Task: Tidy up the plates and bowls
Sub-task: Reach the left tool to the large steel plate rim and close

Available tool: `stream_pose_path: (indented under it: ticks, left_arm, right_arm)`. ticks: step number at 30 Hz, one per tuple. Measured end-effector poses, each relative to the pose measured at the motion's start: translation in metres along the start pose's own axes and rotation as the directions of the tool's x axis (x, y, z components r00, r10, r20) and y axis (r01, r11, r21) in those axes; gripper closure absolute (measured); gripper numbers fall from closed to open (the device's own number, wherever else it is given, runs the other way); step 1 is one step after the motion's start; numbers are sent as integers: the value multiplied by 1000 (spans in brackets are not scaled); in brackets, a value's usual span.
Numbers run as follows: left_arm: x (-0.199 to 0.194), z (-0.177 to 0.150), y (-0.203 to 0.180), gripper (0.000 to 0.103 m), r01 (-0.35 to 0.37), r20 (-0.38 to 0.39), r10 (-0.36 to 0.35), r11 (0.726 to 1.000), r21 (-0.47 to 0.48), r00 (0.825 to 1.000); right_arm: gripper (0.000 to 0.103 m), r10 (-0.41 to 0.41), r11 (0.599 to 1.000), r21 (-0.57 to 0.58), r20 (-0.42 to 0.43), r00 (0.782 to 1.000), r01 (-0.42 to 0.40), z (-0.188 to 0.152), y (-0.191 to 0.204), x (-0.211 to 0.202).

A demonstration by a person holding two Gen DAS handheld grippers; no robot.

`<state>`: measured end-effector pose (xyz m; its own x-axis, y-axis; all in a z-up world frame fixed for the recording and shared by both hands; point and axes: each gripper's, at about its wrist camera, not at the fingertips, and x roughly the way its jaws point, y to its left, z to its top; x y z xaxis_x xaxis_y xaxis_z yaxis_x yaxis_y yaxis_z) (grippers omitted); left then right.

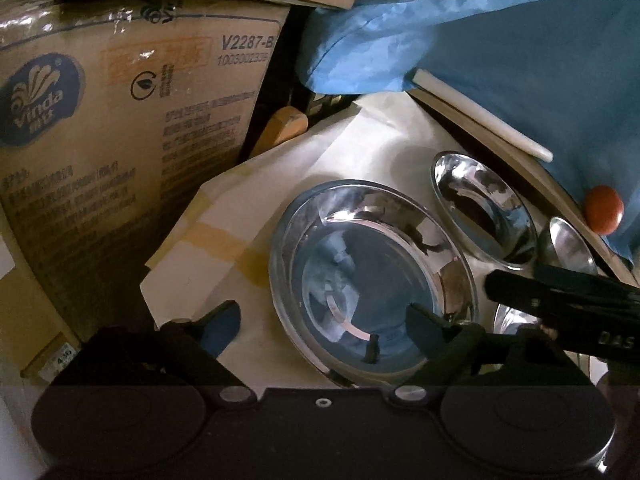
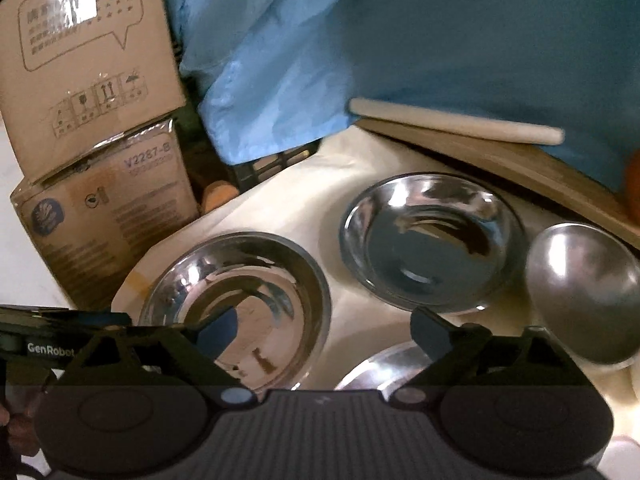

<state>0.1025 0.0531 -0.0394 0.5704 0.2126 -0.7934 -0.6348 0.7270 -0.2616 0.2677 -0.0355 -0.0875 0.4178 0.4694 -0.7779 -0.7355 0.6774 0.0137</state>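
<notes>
Several steel dishes lie on a white cloth (image 1: pixel 352 144). In the left wrist view a wide steel plate (image 1: pixel 372 276) fills the middle, with a smaller bowl (image 1: pixel 484 208) behind it on the right. My left gripper (image 1: pixel 324 326) is open. One finger hangs over the cloth left of the plate's rim, the other over the plate's inside, neither pressing. A finger (image 1: pixel 520 288) of the right gripper reaches in from the right. In the right wrist view my right gripper (image 2: pixel 324 332) stands open, empty, above the plate (image 2: pixel 240 292) and a near bowl (image 2: pixel 384 364). Beyond are a dish (image 2: pixel 432 240) and a dull bowl (image 2: pixel 584 288).
Stacked cardboard boxes (image 1: pixel 120 120) close off the left side. Blue fabric (image 1: pixel 500 40) drapes over the back and right, above a wooden board (image 2: pixel 500 160) and a white rod (image 2: pixel 456 122). An orange round thing (image 1: pixel 604 208) sits at the right edge. A black crate (image 2: pixel 272 164) stands behind the cloth.
</notes>
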Motion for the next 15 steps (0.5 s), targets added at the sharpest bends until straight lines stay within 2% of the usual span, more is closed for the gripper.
stream_pose_path:
  ticks: [5,9,11,15]
  left_arm:
    - [4,-3,-5,33,-2,0,2,999,-51,1000]
    - [8,-7,-8,51,-42,-3,42,995,-92,999]
    - [10,-8,-9,59,-74,-4,74,993,-94,997]
    - [10,-8,-10,63,-103,-16,102,990,-96,995]
  right_arm:
    - [21,47,999,-24,-68,997,-49,3,-3,20]
    - [24,83,996,-28,-107,991,-87,3,-8,30]
    - [32,93,995,-36,-122,988,-98,3,-9,34]
    - [50,97,994,-24,-164,982,-102,0,-11,43]
